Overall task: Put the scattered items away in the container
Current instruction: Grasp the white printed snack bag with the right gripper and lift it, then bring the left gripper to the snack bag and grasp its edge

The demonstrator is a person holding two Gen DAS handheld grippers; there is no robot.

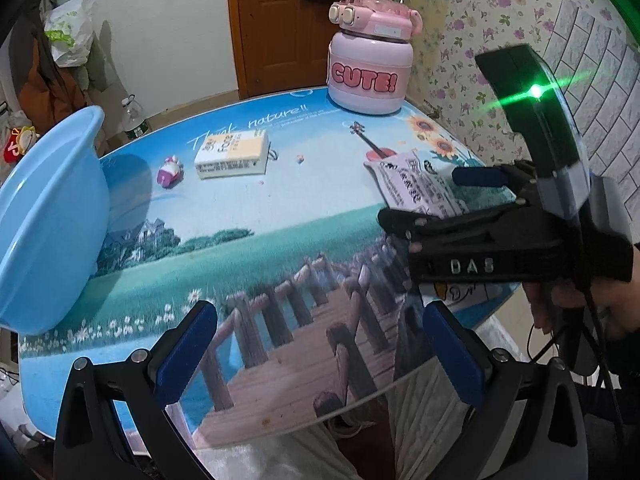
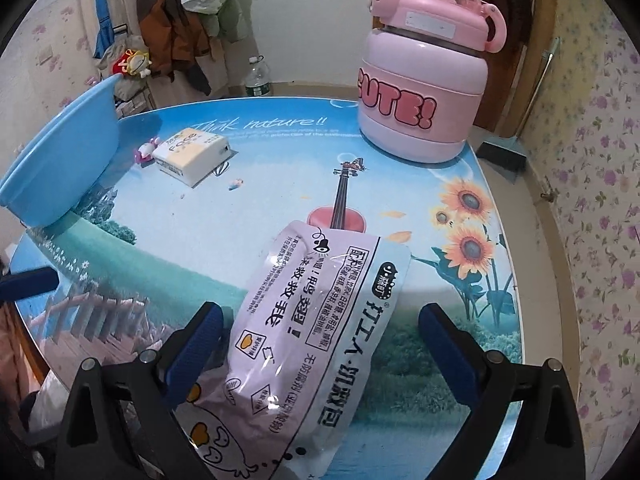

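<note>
Left wrist view puts your left hand-held gripper [image 1: 320, 354] wide open over the near edge of the surface [image 1: 280, 240], nothing between its blue pads, with a broad bare stretch of printed boardwalk and meadow ahead of it. To your left the light blue basin [image 1: 48, 216] sits at the surface's left edge, its rim overhanging toward you. Further back lie the small pink toy [image 1: 170, 172] and, just beside it, the tissue pack [image 1: 231, 153], both well apart from the basin. At the far edge stands the pink "CUTE!" bottle [image 1: 370, 68], upright, near the floral wall. Your right hand-held gripper [image 1: 460, 200] comes in from the right side, its fingers pointing left across the snack packet [image 1: 416, 186]. Right wrist view shows that gripper [image 2: 320, 344] also spread wide, the snack packet [image 2: 316, 328] lying flat between its pads, touching or just beside the left pad and apart from the right one; it is not clamped. The packet's long axis runs roughly away from you, leaning slightly right, its far end over the printed violin, its near end under the gripper body. Open surface lies between the packet and the basin [image 2: 60, 152], with only the tissue pack [image 2: 192, 154] and toy [image 2: 146, 152] close to the basin's side
</note>
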